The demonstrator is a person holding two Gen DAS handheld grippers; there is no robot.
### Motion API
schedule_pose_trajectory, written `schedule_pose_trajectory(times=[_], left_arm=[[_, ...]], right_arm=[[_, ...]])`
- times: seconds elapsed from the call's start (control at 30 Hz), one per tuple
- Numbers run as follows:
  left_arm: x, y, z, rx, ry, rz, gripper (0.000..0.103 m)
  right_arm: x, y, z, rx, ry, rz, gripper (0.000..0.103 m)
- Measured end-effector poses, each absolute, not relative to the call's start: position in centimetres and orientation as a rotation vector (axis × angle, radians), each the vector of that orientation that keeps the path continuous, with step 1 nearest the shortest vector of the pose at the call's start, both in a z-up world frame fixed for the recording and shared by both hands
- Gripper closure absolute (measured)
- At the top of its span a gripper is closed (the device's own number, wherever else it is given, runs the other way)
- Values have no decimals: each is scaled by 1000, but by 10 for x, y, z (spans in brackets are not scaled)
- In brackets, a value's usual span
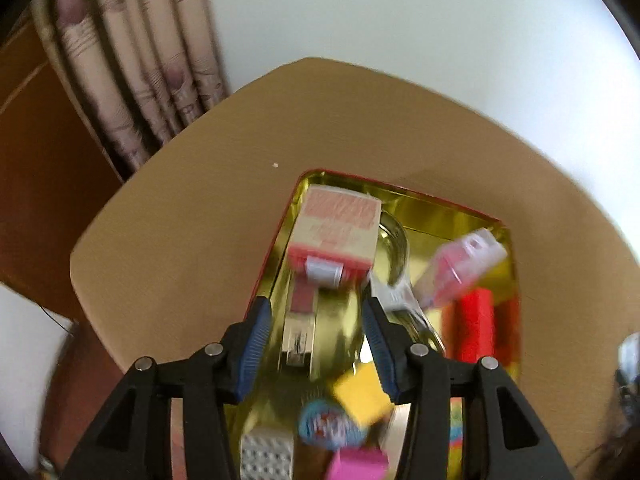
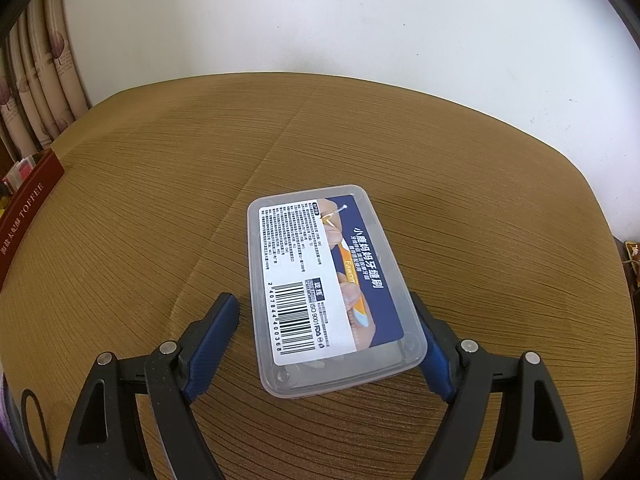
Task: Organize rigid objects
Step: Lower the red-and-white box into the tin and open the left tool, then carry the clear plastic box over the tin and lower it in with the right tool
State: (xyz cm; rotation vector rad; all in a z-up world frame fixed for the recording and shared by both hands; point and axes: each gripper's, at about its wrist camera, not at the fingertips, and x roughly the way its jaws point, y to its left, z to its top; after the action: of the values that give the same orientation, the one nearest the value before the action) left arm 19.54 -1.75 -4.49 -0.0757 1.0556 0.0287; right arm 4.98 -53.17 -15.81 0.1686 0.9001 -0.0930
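Note:
In the left wrist view my left gripper (image 1: 318, 308) is open and empty above a gold-lined red tin (image 1: 432, 204) on the table. The tin holds a pink-and-cream box (image 1: 338, 226), a clear pink-labelled box (image 1: 464, 268), a red block (image 1: 474, 328), a yellow block (image 1: 360, 398), a blue round item (image 1: 326, 426), a pink block (image 1: 356, 464) and a white perforated piece (image 1: 266, 456). In the right wrist view my right gripper (image 2: 326, 300) is open around a clear plastic box with a blue and white label (image 2: 328, 280) lying flat on the table. The right finger looks to be touching the box; the left finger is apart.
The brown wood-grain table (image 2: 160, 200) has a rounded edge against a white wall. The red tin's outer side, marked TOFFEE, (image 2: 28, 204) shows at the far left of the right wrist view. Patterned curtains (image 1: 132, 52) hang at the left.

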Motion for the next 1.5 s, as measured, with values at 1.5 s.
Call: schedule_pose_trajectory(times=[1.5], left_arm=[[27,86,-37,-465,881,-18,51]], right_arm=[[153,-258,15,482,974,552,44]])
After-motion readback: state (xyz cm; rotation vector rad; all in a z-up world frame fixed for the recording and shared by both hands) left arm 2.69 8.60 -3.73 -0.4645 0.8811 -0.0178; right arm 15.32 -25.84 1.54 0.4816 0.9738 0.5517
